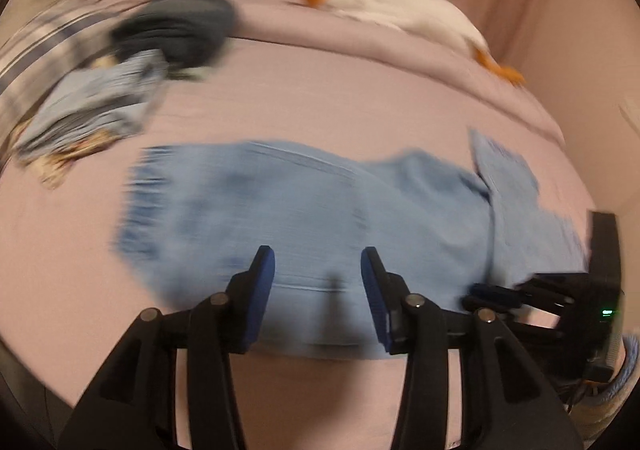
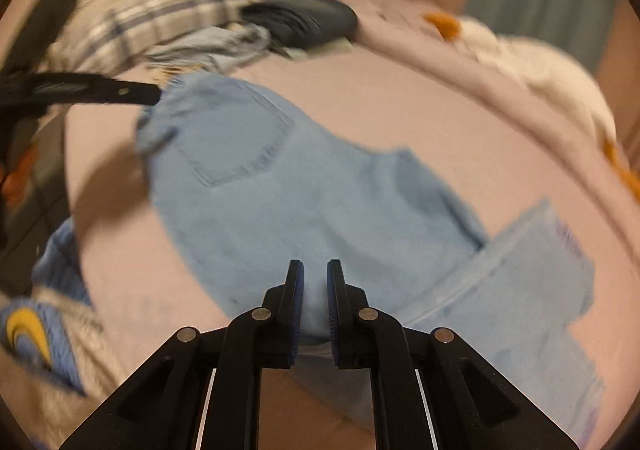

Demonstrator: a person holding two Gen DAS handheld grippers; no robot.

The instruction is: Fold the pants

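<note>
Light blue denim pants [image 1: 304,217] lie on a pink bed sheet [image 1: 312,89], folded lengthwise, with a leg end turned back at the right. My left gripper [image 1: 318,262] is open and empty, just above the near edge of the pants. My right gripper [image 2: 315,274] is shut on a fold of the pants [image 2: 280,177] at their near edge; cloth shows between the blue pads. The right gripper also shows at the right in the left wrist view [image 1: 496,294]. The left gripper's arm reaches in from the left by the waistband in the right wrist view [image 2: 80,91].
At the back left lie a heap of folded clothes [image 1: 100,105], a dark garment [image 1: 180,29] and a plaid cloth [image 2: 160,21]. A white plush goose [image 1: 400,9] lies on the rumpled cover at the back right. A blue and cream knit [image 2: 36,334] is at the near left.
</note>
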